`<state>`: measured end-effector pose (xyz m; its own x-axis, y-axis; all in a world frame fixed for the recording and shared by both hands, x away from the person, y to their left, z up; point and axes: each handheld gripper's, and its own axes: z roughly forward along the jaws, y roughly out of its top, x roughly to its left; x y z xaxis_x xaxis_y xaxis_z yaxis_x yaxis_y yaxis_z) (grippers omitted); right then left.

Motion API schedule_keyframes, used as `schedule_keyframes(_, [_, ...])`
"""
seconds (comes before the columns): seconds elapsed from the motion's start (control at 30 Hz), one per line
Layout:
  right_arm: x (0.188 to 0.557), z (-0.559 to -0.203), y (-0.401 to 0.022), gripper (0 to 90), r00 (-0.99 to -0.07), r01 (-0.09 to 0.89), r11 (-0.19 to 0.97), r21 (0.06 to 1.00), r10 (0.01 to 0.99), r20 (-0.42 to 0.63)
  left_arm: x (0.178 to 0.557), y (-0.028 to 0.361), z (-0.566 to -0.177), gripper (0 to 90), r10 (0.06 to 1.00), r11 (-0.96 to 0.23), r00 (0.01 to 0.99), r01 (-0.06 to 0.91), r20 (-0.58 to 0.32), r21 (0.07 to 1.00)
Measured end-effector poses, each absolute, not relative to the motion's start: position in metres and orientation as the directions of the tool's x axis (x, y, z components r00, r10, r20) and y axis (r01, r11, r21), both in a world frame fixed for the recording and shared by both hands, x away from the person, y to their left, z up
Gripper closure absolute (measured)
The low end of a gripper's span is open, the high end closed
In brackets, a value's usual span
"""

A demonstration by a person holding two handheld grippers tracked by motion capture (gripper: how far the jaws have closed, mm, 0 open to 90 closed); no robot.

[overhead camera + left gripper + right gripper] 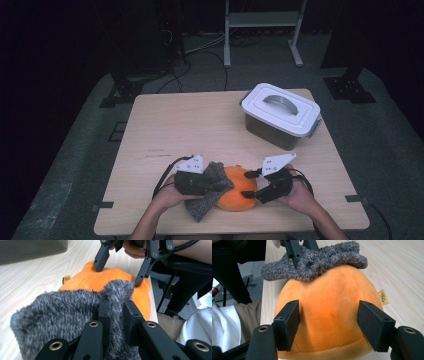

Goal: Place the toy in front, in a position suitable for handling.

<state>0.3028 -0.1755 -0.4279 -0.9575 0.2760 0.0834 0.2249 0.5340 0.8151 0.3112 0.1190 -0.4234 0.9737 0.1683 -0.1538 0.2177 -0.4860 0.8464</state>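
A round orange plush toy (239, 194) (332, 295) lies near the front edge of the wooden table (190, 125). My right gripper (248, 184) (332, 322) grips it from the right, one pad pressed against each flank. A grey fuzzy knitted cloth (206, 202) (62, 312) drapes over the plush's left side. My left gripper (220, 184) (117, 307) is shut on a fold of this cloth, pinching it between the jaws at the top of the plush (100, 280). The left gripper view shows the right gripper (117, 273) straddling the far side of the plush. The right gripper view shows the cloth (324, 260) on top.
A dark storage box with a white lid and grey handle (282, 114) stands at the table's back right. A small tag (383, 297) sticks out of the plush. A metal frame (262, 30) and cables lie on the floor beyond the table.
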Motion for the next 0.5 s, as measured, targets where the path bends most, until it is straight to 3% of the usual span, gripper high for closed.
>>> schedule_keyframes(0.5, [0.303, -0.430, -0.178, 33.7, -0.956, 0.231, 0.524, 0.820, 0.279, 0.091, 0.315, 0.138, -0.426, 79.0, 0.201, -0.491, 0.968, 0.233, -0.151, 0.839])
